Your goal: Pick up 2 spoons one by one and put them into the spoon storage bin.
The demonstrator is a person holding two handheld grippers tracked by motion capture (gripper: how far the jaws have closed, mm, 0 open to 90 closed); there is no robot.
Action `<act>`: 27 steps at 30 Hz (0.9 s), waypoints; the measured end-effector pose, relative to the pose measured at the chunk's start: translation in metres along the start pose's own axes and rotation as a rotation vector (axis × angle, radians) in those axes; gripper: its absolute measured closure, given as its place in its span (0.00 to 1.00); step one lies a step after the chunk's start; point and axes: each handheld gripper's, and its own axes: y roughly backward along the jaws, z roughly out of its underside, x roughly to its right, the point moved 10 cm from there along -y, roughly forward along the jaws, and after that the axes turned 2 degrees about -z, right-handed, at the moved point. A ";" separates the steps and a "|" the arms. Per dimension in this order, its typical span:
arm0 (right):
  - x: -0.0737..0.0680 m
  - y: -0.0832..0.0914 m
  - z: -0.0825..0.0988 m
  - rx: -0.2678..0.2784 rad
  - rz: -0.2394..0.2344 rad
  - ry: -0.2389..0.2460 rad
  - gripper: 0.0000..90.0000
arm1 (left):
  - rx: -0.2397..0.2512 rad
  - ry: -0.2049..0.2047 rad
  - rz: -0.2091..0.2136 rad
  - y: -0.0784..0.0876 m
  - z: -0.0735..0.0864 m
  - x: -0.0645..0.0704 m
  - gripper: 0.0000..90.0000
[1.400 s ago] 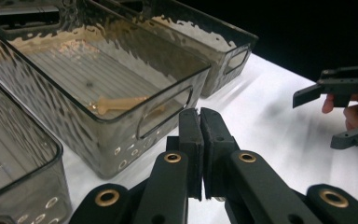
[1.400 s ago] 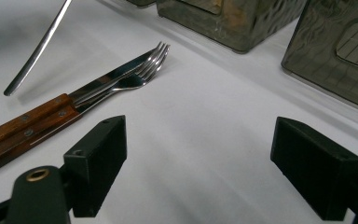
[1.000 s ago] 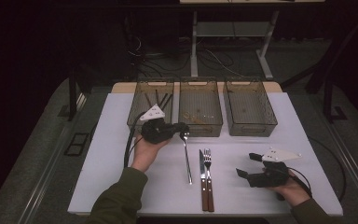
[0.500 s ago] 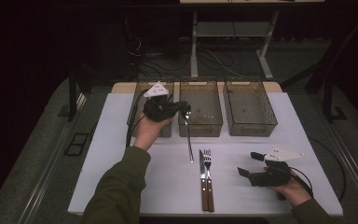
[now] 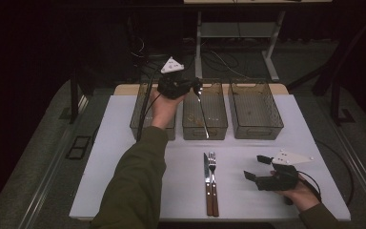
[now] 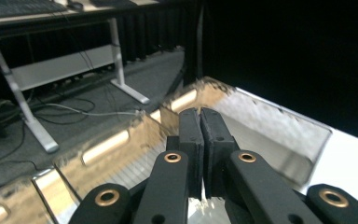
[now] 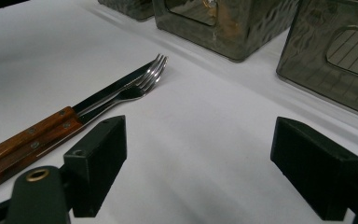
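My left gripper (image 5: 194, 88) is raised above the back of the middle bin (image 5: 219, 125), shut on a metal spoon (image 5: 203, 115). The spoon is gripped near its bowl and its handle hangs down toward me over that bin. In the left gripper view the two jaws (image 6: 200, 127) are pressed together above a smoky plastic bin (image 6: 279, 135). My right gripper (image 5: 256, 167) rests on the white table at the right, open and with nothing between its pads (image 7: 200, 172). A wooden-handled knife (image 5: 208, 183) and fork (image 5: 214, 180) lie side by side in front of the bins.
Three smoky plastic bins stand in a row at the back: the left bin (image 5: 139, 118) holds dark utensils, and the right bin (image 5: 256, 129) has nothing visible in it. The knife (image 7: 100, 98) and fork (image 7: 142, 84) lie left of my right gripper. A white desk frame (image 5: 233, 29) stands beyond the table (image 5: 124, 157).
My left gripper has lifted the spoon off the table and carried it up and away, over the middle bin. The right gripper has stayed put.
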 end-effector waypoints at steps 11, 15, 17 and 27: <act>-0.001 0.001 -0.002 0.010 -0.015 -0.006 0.20 | 0.012 0.037 -0.113 -0.045 0.004 -0.016 0.98; -0.001 0.001 -0.001 0.011 -0.021 -0.002 0.20 | -0.005 0.042 -0.137 -0.057 0.016 -0.016 0.98; -0.001 0.001 -0.002 0.012 -0.022 0.000 0.20 | -0.021 0.052 -0.139 -0.062 0.024 -0.015 0.98; -0.002 0.000 -0.001 0.007 -0.022 0.002 0.20 | -0.129 0.059 -0.138 -0.067 0.064 -0.015 0.97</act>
